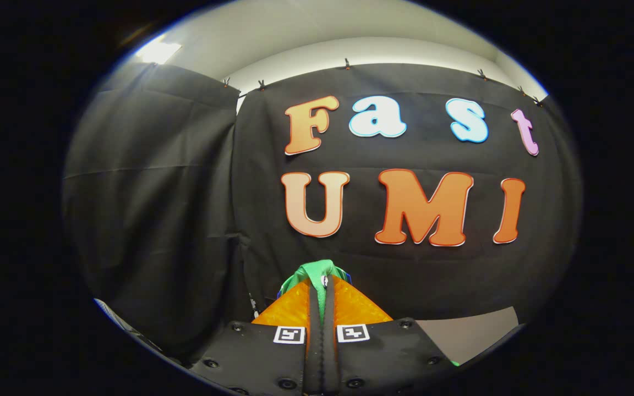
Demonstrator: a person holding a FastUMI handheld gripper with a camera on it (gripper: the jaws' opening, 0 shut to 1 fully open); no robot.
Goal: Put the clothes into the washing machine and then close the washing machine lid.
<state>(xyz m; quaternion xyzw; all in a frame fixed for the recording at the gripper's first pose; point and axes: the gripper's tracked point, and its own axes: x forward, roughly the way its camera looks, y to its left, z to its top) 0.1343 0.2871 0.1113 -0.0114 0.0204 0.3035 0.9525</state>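
My gripper is raised and faces the booth's black cloth wall. Its two fingers are pressed together on a green piece of clothing. The cloth bunches up over the fingertips, and a thin strip of it runs down the seam between the fingers. A bit of blue fabric peeks out beside the green, just right of the tips. The rest of the garment hangs hidden below the fingers.
The black cloth wall stands close ahead, clipped along its top edge below a pale ceiling. A second black curtain hangs to the left. A patch of light floor or tabletop shows low to the right of the fingers.
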